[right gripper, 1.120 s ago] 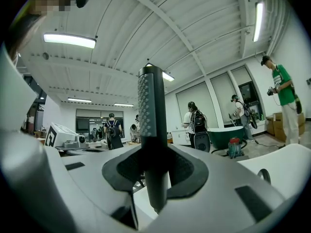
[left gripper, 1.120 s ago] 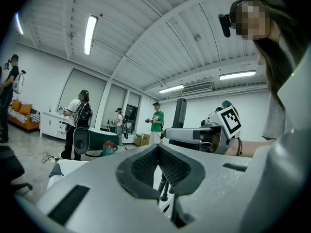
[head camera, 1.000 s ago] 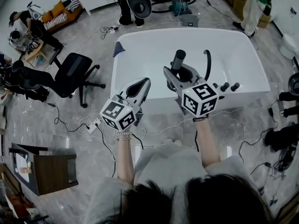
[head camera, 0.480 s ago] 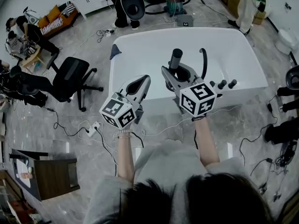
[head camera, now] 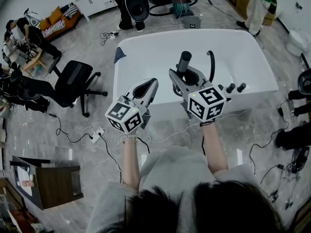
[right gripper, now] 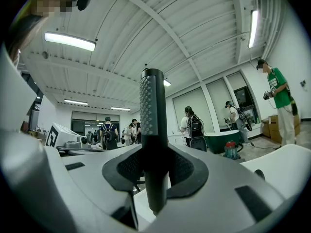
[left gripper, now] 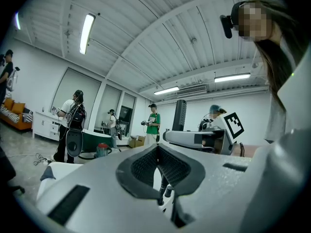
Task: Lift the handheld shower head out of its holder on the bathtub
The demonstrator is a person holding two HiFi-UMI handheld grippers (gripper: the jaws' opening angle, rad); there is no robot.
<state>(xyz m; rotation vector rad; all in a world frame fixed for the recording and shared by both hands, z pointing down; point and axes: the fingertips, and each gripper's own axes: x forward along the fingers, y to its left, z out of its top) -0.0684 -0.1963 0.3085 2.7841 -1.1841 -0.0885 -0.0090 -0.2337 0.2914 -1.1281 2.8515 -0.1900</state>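
Observation:
The handheld shower head [head camera: 184, 61], a black stick with a dotted face, stands upright over the white bathtub [head camera: 146, 52]. My right gripper [head camera: 188, 74] is shut on its shaft. In the right gripper view the shower head [right gripper: 151, 125] runs up between the dark pads [right gripper: 184, 171], and its lower end shows just below them. The holder is hidden. My left gripper [head camera: 147, 86] hovers at the tub's near rim, left of the right one, shut and empty. In the left gripper view its pads [left gripper: 141, 166] meet at the tip.
A black curved spout [head camera: 212, 64] and black knobs [head camera: 234, 87] sit on the tub's near right rim. A black office chair [head camera: 73, 79] stands left of the tub. Cables [head camera: 97, 132] trail over the floor. People stand at the far side of the room.
The grippers and the shower head keep their places; only the head camera has shifted slightly.

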